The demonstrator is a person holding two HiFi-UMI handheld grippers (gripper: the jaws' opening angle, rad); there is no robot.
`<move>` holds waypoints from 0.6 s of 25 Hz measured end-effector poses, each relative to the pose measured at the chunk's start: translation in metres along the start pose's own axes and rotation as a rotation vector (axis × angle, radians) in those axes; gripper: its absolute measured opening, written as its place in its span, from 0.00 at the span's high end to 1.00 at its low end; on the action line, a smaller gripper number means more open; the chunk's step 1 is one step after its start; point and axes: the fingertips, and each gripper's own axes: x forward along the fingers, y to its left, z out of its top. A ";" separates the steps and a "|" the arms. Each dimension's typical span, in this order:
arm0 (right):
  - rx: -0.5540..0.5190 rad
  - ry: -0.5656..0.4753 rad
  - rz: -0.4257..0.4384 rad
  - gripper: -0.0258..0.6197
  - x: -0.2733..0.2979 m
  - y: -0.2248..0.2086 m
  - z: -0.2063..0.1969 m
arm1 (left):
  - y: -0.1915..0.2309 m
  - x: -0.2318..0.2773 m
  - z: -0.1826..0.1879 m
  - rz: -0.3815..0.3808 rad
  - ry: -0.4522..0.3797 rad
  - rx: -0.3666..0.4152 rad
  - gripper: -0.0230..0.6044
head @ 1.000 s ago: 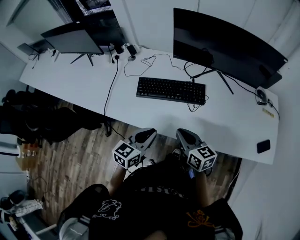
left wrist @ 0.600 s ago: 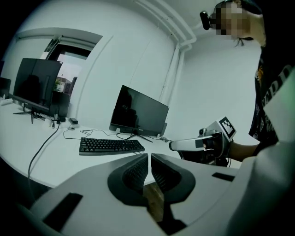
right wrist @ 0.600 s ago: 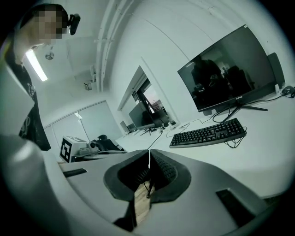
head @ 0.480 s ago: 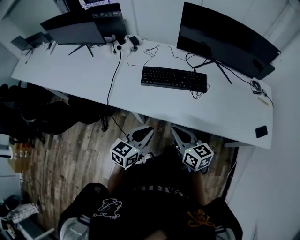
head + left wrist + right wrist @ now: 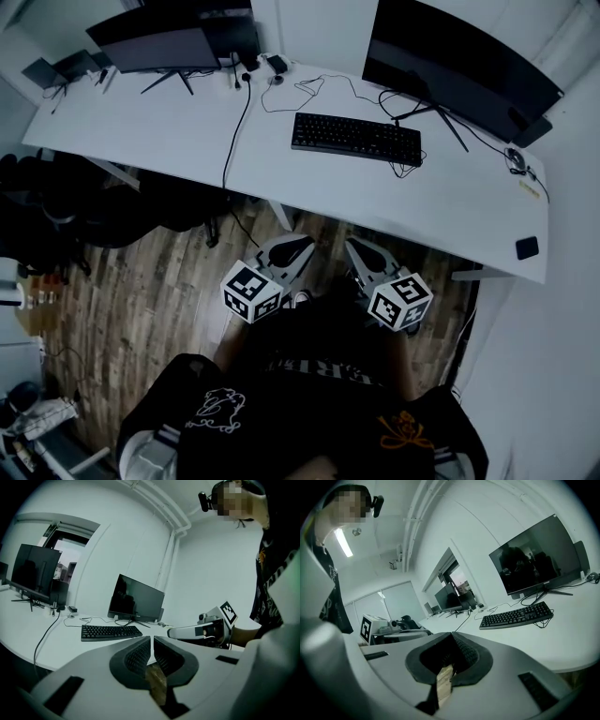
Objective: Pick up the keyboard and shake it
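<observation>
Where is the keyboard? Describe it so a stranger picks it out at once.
Start at the long white desk and find the big dark monitor at its right end. In front of that monitor's stand lies the keyboard: a flat black bar of keys, with a thin cable looped at its right end.

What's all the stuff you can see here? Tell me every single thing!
desk: one, white, across the top of the head view.
keyboard: one, black, on the desk in front of the big monitor.
big monitor: one, black, screen dark, back right of the desk.
smaller monitor: one, black, back left of the desk.
cable: one long, black, running across the desk and over its front edge.
small flat object: one, black, near right corner of the desk.
floor: brown wood planks, below the desk.
left gripper: one, grey, shut, empty, short of the desk.
right gripper: one, grey, shut, empty, beside it.
</observation>
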 end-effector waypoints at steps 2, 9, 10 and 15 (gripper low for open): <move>-0.013 -0.003 0.004 0.95 0.000 0.004 -0.001 | -0.003 -0.004 0.000 -0.005 -0.003 0.007 0.91; -0.030 -0.002 0.016 0.95 0.000 0.018 -0.010 | -0.011 -0.019 -0.003 0.001 -0.021 0.015 0.91; -0.032 0.001 0.016 0.95 -0.001 0.019 -0.011 | -0.013 -0.020 -0.003 0.000 -0.022 0.015 0.91; -0.037 0.012 0.020 0.95 -0.003 0.021 -0.015 | -0.017 -0.020 -0.005 -0.004 -0.027 0.014 0.91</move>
